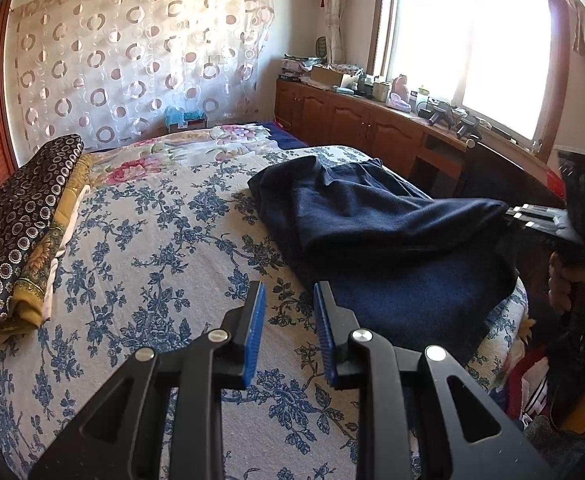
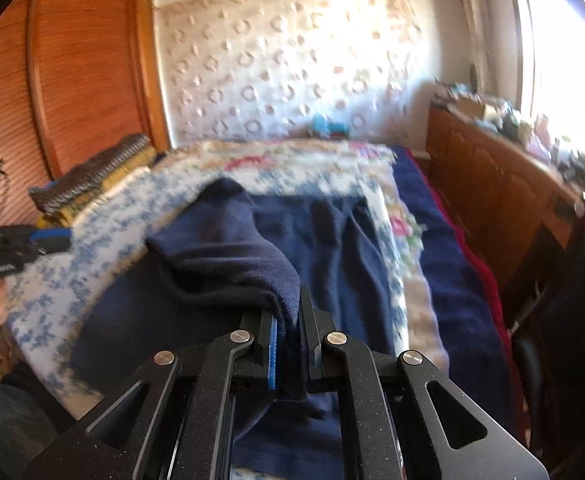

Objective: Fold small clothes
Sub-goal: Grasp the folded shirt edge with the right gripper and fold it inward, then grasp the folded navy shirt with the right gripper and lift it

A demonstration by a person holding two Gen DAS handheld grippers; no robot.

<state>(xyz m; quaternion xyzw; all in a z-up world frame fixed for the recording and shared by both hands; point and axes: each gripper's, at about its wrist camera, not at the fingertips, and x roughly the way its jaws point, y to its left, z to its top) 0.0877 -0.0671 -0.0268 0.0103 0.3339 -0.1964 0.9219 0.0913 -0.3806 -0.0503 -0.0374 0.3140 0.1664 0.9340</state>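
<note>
One garment on the bed (image 1: 164, 248), two sets of tongs in play. The navy fleece garment (image 1: 372, 216) lies toward the bed's right side and reaches over its near right edge; soft, fuzzy cloth, dark blue, rumpled w/ long creases.

Right tongs (image 2: 288, 344) are clamped on a fold of it, blue pad on one side, cloth squeezed betw. the two. The gripped edge is lifted off the bed and doubled over the flat layer underneath, so it's two layers there. Right wrist view is motion-blurred, fine detail lost.

Left tongs (image 1: 290, 332) hover above the bedspread near the bed's front edge, just beside the garment's left border, not touching it. Blue pads apart, nothing betw. them.

Also on the bed: one stack of folded fabrics (image 1: 20, 224) at the left edge, dark circle-print piece on top, mustard and white layers below. Bedspread is white w/ blue flowers; a second, pink-floral cover (image 1: 196, 148) lies at the far end.
</note>
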